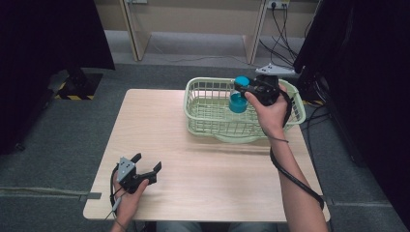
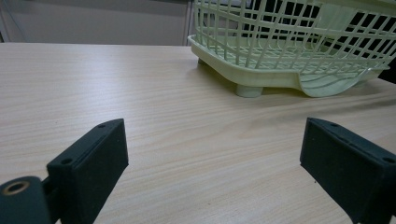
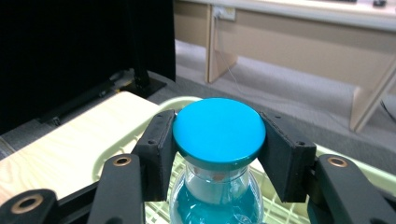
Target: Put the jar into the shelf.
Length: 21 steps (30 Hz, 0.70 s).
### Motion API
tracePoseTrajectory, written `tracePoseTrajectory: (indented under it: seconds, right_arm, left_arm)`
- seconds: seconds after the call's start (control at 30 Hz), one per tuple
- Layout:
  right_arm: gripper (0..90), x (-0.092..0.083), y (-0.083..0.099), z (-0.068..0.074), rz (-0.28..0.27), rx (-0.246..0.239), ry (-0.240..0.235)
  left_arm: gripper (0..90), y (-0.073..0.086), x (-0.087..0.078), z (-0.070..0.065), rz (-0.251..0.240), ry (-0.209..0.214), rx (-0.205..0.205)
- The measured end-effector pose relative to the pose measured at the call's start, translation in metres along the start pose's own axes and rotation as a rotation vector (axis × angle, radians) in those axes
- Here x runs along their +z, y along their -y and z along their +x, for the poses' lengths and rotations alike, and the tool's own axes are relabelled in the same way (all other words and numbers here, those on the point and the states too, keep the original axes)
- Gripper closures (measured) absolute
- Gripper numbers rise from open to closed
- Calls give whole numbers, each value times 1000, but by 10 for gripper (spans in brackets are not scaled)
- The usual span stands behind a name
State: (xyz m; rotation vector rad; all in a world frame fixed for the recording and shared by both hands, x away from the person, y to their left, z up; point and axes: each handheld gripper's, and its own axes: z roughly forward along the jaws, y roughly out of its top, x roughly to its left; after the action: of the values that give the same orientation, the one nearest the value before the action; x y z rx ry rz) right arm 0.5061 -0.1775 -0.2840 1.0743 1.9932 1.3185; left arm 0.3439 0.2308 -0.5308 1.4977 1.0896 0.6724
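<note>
left gripper (image 1: 147, 163) low on table (image 1: 203, 164); right gripper (image 1: 247, 89) raised, clamping bottle (image 1: 238, 95).

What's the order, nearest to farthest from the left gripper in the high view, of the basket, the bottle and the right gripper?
From the left gripper, resting open at the table's near left:
1. Basket, far right of the table.
2. Bottle, held over the basket's right half.
3. Right gripper, shut on the bottle's cap, just beyond.
</note>
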Motion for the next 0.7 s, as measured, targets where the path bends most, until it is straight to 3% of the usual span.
tracePoseTrajectory:
  seconds: [0.4, 0.7]
  right_arm:
    - [484, 44, 9, -31, 161, 101, 59]
    - [484, 68, 14, -48, 276, 168, 97]
  left_arm:
    - [69, 0, 0, 1, -1, 2, -6]
    - [69, 0, 0, 0, -2, 3, -5]
